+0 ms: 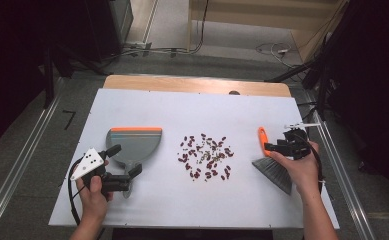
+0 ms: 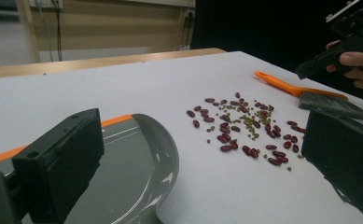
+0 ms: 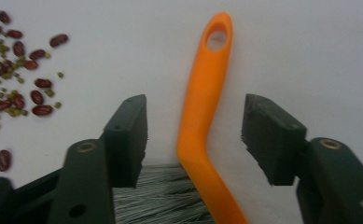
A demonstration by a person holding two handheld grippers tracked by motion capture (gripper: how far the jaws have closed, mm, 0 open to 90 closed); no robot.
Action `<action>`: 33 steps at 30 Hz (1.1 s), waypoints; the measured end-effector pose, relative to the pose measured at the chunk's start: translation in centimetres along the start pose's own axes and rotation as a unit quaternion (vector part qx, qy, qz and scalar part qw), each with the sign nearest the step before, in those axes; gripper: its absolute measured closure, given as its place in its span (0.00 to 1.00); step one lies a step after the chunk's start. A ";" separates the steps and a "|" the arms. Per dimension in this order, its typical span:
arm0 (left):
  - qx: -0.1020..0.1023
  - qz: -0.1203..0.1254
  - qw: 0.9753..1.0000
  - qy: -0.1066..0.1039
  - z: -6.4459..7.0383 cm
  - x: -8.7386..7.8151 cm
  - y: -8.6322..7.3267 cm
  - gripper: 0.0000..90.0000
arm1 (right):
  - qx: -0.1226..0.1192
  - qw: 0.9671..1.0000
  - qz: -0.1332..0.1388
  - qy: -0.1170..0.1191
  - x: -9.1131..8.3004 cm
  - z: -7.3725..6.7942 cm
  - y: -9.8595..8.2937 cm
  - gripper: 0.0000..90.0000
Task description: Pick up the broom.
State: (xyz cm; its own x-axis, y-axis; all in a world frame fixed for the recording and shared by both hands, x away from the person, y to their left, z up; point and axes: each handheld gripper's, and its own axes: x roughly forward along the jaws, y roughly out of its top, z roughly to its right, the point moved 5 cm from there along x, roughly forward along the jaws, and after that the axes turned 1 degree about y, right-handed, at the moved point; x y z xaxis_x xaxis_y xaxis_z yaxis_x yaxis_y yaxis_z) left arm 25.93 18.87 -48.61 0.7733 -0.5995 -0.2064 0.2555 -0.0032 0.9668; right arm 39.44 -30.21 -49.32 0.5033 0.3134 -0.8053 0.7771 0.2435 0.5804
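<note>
Straddling a curved orange brush handle, seemingly plastic.

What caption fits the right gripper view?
Open right gripper straddles the orange brush handle, beans scattered beside.

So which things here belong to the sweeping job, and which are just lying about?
In the job:
- brush, between the open right gripper jaws
- dustpan, at the open left gripper
- scattered beans

Lying about:
- cables on the floor beyond the table
</note>
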 end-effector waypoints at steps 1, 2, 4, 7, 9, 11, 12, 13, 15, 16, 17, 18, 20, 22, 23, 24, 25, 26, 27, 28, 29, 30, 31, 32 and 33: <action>-0.001 -0.001 1.000 -0.002 0.1 0.0 0.0 0.00 | -0.001 1.000 -0.003 -0.002 0.3 0.1 -0.1 0.50; 0.002 -0.003 1.000 -0.002 0.1 0.1 -0.1 0.00 | 0.001 1.000 -0.005 0.001 0.5 0.2 -0.3 0.51; 0.002 -0.003 1.000 -0.004 0.2 0.1 -0.1 0.00 | 0.004 1.000 -0.007 0.006 0.8 0.3 -0.5 0.55; 0.004 -0.007 1.000 -0.006 0.2 0.2 -0.2 0.00 | 0.004 1.000 -0.016 0.000 1.2 0.3 -0.8 0.63; 0.005 -0.010 1.000 -0.006 0.2 0.3 -0.2 0.00 | 0.010 0.999 -0.030 0.000 1.6 0.2 -1.1 0.67; 0.005 -0.010 1.000 -0.006 0.2 0.3 -0.2 0.00 | 0.007 0.999 -0.044 -0.005 2.0 0.2 -1.5 0.69; 0.006 -0.011 1.000 -0.006 0.2 0.3 -0.2 0.00 | 0.006 0.999 -0.049 -0.006 2.2 0.0 -1.6 0.70; 0.005 -0.012 1.000 -0.005 0.2 0.4 -0.2 0.00 | 0.004 0.999 -0.053 -0.007 2.4 -0.1 -1.8 0.69; 0.006 -0.013 1.000 -0.005 0.2 0.5 -0.3 0.00 | 0.003 0.998 -0.054 -0.029 2.6 -0.3 -1.9 0.71; 0.006 -0.013 1.000 -0.006 0.2 0.5 -0.3 0.00 | 0.001 0.998 -0.057 -0.038 2.7 -0.5 -1.8 0.72; 0.007 -0.014 1.000 -0.005 0.3 0.6 -0.3 0.00 | -0.006 0.997 -0.061 -0.051 2.8 -0.7 -1.8 0.72; 0.005 -0.014 1.000 -0.005 0.3 0.6 -0.4 0.00 | -0.007 0.996 -0.063 -0.061 2.9 -0.8 -1.7 0.72; -0.004 -0.011 1.000 -0.012 0.3 0.6 -0.2 0.00 | -0.008 0.996 -0.067 -0.065 2.9 -0.9 -1.6 0.74; -0.011 -0.006 1.000 -0.013 0.3 0.4 -0.1 0.00 | -0.008 0.996 -0.066 -0.058 2.9 -0.8 -1.6 0.74; -0.010 -0.006 1.000 -0.011 0.3 0.4 0.0 0.00 | -0.012 0.996 -0.063 -0.054 2.9 -0.7 -1.6 0.74; -0.009 -0.007 1.000 -0.009 0.3 0.3 0.1 0.00 | -0.012 0.997 -0.059 -0.050 2.9 -0.7 -1.7 0.75; -0.009 -0.006 1.000 -0.010 0.3 0.2 0.1 0.00 | -0.009 0.998 -0.052 -0.043 2.8 -0.6 -1.8 0.75; -0.008 -0.006 1.000 -0.010 0.3 0.2 0.2 0.00 | -0.002 0.998 -0.043 -0.037 2.8 -0.4 -1.8 0.75; -0.006 -0.005 1.000 -0.010 0.3 0.2 0.2 0.00 | 0.003 0.999 -0.037 -0.029 2.7 -0.3 -1.9 0.75; -0.003 -0.006 1.000 -0.009 0.4 0.2 0.2 0.00 | 0.005 0.999 -0.031 -0.027 2.7 -0.3 -1.9 0.75; 0.001 -0.007 1.000 -0.009 0.5 0.3 0.3 0.00 | 0.003 0.999 -0.024 -0.023 2.5 -0.3 -2.0 0.75; 0.003 -0.009 1.000 -0.010 0.5 0.3 0.2 0.00 | 0.003 1.000 -0.016 -0.019 2.3 -0.3 -2.0 0.75; 0.002 -0.009 1.000 -0.011 0.6 0.4 0.2 0.00 | 0.008 1.000 -0.003 -0.015 2.0 -0.3 -2.0 0.75; 0.006 -0.013 1.000 -0.012 0.7 0.5 0.1 0.00 | 0.009 1.000 0.005 -0.012 1.7 -0.3 -2.0 0.75; 0.004 -0.013 1.000 -0.014 0.8 0.6 0.1 0.00 | 0.011 1.000 0.015 -0.007 1.4 -0.3 -2.0 0.75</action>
State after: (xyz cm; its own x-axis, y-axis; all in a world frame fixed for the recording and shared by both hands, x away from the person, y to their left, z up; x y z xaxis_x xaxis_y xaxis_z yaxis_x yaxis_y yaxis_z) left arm 25.96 17.83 -48.49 0.7492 -0.6219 -0.2280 0.2711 -0.0262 0.9622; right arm 38.48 -29.95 -51.59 0.5316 0.3072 -0.7893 0.7693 0.2146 0.6017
